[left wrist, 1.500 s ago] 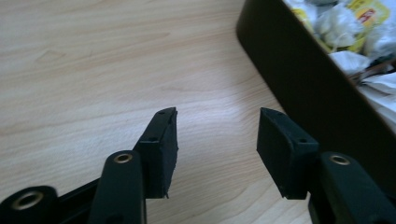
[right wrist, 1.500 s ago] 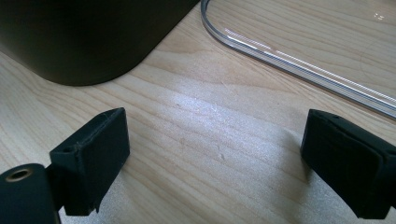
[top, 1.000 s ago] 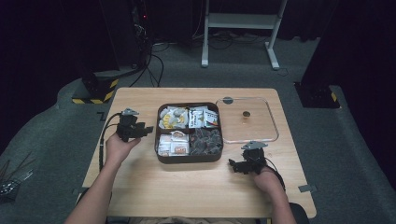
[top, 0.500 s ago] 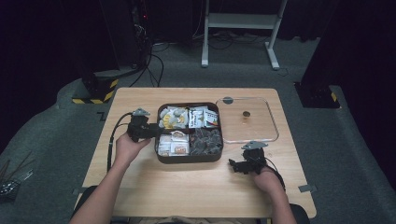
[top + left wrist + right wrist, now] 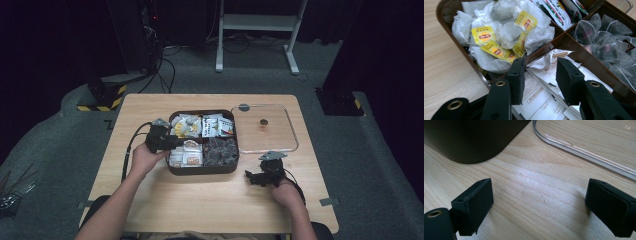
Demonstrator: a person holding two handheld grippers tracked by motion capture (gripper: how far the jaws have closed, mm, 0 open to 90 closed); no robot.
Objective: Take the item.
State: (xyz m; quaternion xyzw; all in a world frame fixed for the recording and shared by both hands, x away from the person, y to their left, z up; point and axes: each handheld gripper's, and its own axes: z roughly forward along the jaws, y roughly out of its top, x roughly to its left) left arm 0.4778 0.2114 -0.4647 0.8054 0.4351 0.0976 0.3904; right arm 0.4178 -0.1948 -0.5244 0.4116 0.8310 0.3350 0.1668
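A brown four-compartment box point(image 5: 202, 170) sits mid-table, full of tea bags. My left gripper point(image 5: 171, 143) reaches in over its left rim. In the left gripper view its jaws point(image 5: 540, 67) hang just above the white paper sachets point(image 5: 541, 95) of the near-left compartment, beside the divider point(image 5: 574, 46). They have just been closing; a crumpled sachet corner lies between them, and the pads do not press it. Yellow-labelled tea bags point(image 5: 499, 37) fill the compartment beyond. My right gripper point(image 5: 257, 177) rests on the table right of the box, jaws point(image 5: 539, 207) wide open over bare wood.
A clear lid point(image 5: 265, 127) lies flat right of the box; its rim point(image 5: 584, 152) runs just beyond my right gripper. Pyramid tea bags point(image 5: 604, 37) and printed sachets point(image 5: 559, 12) fill the other compartments. The box's corner point(image 5: 474, 140) stands close to the right gripper.
The left hand has moved right, from the open table to over the box's left side, and its jaws have narrowed. The right hand has stayed put.
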